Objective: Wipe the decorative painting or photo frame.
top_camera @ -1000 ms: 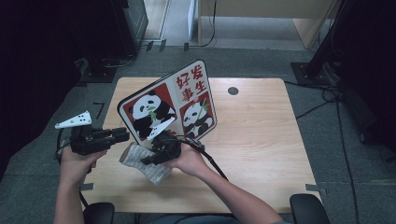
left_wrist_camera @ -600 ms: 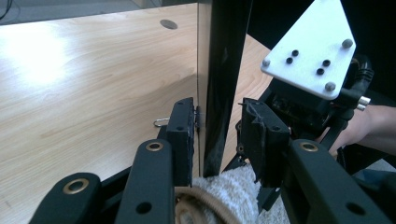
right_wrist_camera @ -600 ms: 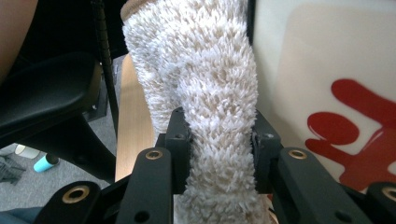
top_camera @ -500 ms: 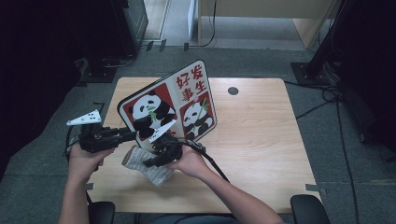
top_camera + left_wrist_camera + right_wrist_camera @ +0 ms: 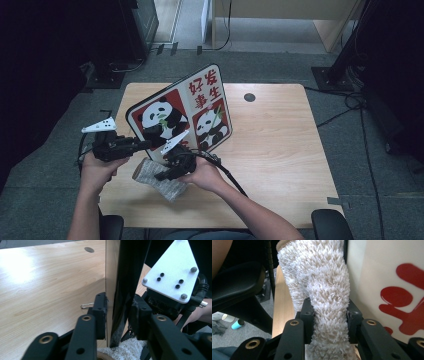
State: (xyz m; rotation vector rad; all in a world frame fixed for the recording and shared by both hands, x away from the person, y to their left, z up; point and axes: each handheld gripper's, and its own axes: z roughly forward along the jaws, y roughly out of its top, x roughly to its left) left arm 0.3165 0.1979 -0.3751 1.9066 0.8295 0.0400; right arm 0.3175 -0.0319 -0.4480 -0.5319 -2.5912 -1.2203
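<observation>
Since the earlier high views, the left gripper (image 5: 142, 145) has slid a little toward the lower left of the frame and sunk slightly, and its jaws have just been closing. The edge of the panda board (image 5: 180, 117) stands between them; in the left gripper view the left pad touches the board's edge (image 5: 111, 290), but whether the right pad presses it I cannot tell. The right gripper (image 5: 165, 175) has kept its place at lower centre, pinching the fuzzy white sock (image 5: 160, 181), and the board stays propped up at the same tilt.

In the right gripper view the sock (image 5: 324, 302) rises straight up between the two pads, squeezed at its waist, with its tan cuff at the top of the frame and the board's white face with red marks (image 5: 387, 290) just beside it on the right. In the left gripper view the sock's pile (image 5: 122, 348) shows at the bottom, under the board's edge, and the right gripper's grey plate (image 5: 172, 272) fills the upper right. A small metal clip (image 5: 87, 305) lies on the wood just left of the pad.

The tabletop (image 5: 280, 150) is pale wood with a round cable hole (image 5: 249, 97) toward the upper centre. Around it lie grey carpet and dark stands, and a black chair arm (image 5: 327, 225) sits at the lower right.
</observation>
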